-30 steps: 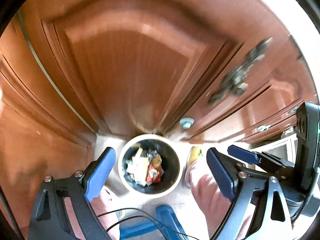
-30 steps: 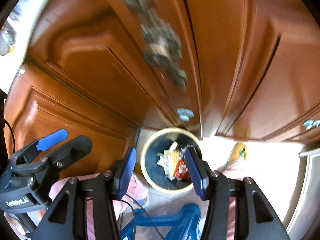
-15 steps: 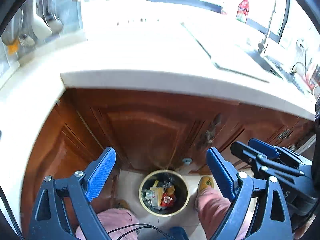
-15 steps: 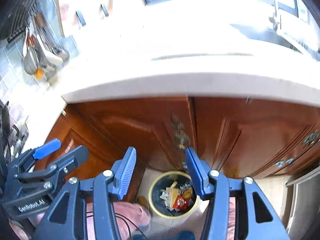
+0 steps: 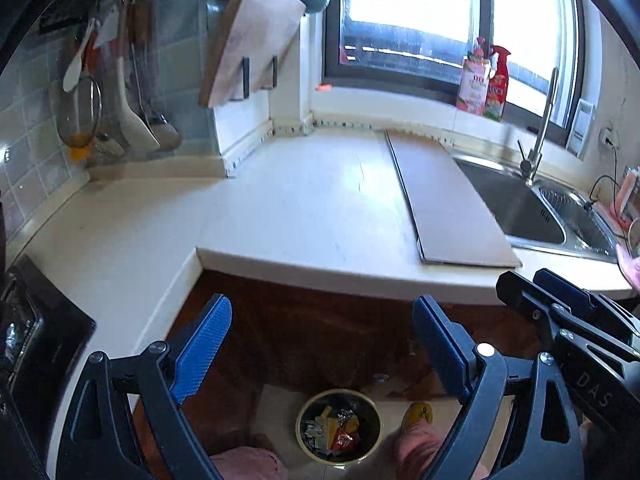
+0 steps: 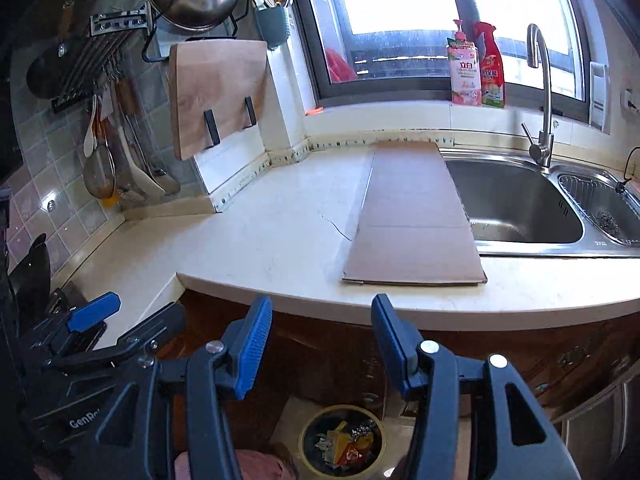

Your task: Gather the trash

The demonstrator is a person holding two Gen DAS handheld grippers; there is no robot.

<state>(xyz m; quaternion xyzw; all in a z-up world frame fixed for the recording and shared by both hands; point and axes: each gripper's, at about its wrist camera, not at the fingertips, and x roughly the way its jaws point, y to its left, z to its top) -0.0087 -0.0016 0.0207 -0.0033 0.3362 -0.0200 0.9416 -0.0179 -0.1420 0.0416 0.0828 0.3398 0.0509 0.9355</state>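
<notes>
A round trash bin (image 5: 338,428) with a cream rim stands on the floor below the counter, holding several crumpled wrappers; it also shows in the right wrist view (image 6: 342,440). My left gripper (image 5: 322,344) is open and empty, high above the bin. My right gripper (image 6: 320,338) is open and empty, also well above the bin. The right gripper's body shows at the right of the left wrist view (image 5: 568,320), and the left gripper's body shows at the left of the right wrist view (image 6: 92,340).
A white L-shaped countertop (image 6: 260,240) bears a flat cardboard sheet (image 6: 412,216) next to a steel sink (image 6: 520,208) with a tap. A cutting board (image 6: 216,92) and utensils hang on the tiled wall. Wooden cabinet doors (image 5: 320,344) stand under the counter. Pink-trousered legs flank the bin.
Both grippers have risen from close above the bin, facing the cabinet doors, to above counter height. The countertop, sink and window have come into view. Both stay open.
</notes>
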